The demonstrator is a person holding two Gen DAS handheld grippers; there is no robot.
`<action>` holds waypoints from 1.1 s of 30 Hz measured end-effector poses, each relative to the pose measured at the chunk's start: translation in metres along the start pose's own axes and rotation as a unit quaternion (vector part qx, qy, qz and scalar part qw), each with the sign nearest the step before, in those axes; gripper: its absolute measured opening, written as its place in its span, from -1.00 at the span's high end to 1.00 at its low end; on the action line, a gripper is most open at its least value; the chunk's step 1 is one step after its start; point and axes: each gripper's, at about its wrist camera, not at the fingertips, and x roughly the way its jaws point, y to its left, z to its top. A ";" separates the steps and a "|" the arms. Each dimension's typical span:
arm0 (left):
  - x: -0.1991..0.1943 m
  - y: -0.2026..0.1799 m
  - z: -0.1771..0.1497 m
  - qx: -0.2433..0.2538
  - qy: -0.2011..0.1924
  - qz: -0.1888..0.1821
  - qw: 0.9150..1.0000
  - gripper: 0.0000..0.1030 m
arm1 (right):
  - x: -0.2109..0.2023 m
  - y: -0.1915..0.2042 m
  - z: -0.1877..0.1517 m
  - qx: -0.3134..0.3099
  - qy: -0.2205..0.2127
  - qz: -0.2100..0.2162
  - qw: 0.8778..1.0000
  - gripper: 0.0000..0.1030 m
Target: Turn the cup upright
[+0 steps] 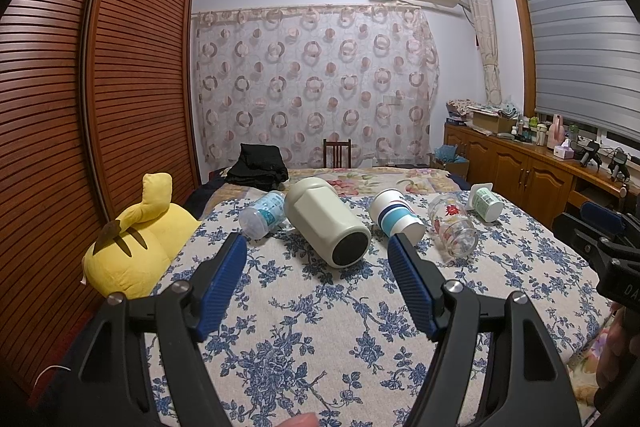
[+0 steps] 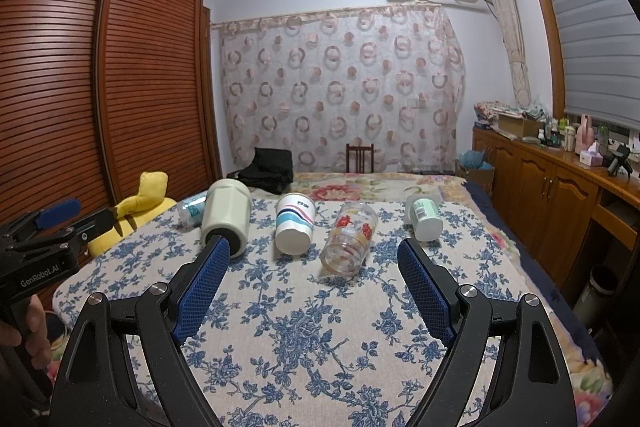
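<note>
Several cups lie on their sides in a row on the bed's blue-flowered cloth (image 1: pixel 304 339): a clear plastic cup (image 1: pixel 262 213), a big cream mug (image 1: pixel 326 221), a white paper cup with blue stripes (image 1: pixel 394 213), a printed glass (image 1: pixel 452 225) and a small green-and-white cup (image 1: pixel 486 203). My left gripper (image 1: pixel 318 247) is open and empty, just short of the cream mug. My right gripper (image 2: pixel 312 253) is open and empty, facing the striped cup (image 2: pixel 294 223) and the glass (image 2: pixel 350 237), with the cream mug (image 2: pixel 226 211) at its left finger.
A yellow plush toy (image 1: pixel 136 239) lies at the bed's left edge by the wooden wardrobe (image 1: pixel 120 87). Black clothes (image 1: pixel 258 163) and a chair (image 1: pixel 337 153) are at the far end. A cluttered wooden cabinet (image 1: pixel 528 163) runs along the right.
</note>
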 end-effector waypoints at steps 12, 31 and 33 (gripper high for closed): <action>0.002 0.000 0.000 0.000 0.004 0.000 1.000 -0.42 | 0.004 0.001 -0.004 0.000 0.002 0.000 1.000 -0.70; 0.062 -0.010 -0.026 0.043 0.109 -0.055 0.992 -0.42 | 0.042 -0.011 -0.013 -0.021 0.065 0.008 0.998 -0.70; 0.068 -0.008 -0.026 0.040 0.115 -0.067 0.990 -0.42 | 0.051 -0.012 -0.012 -0.028 0.074 0.008 0.997 -0.70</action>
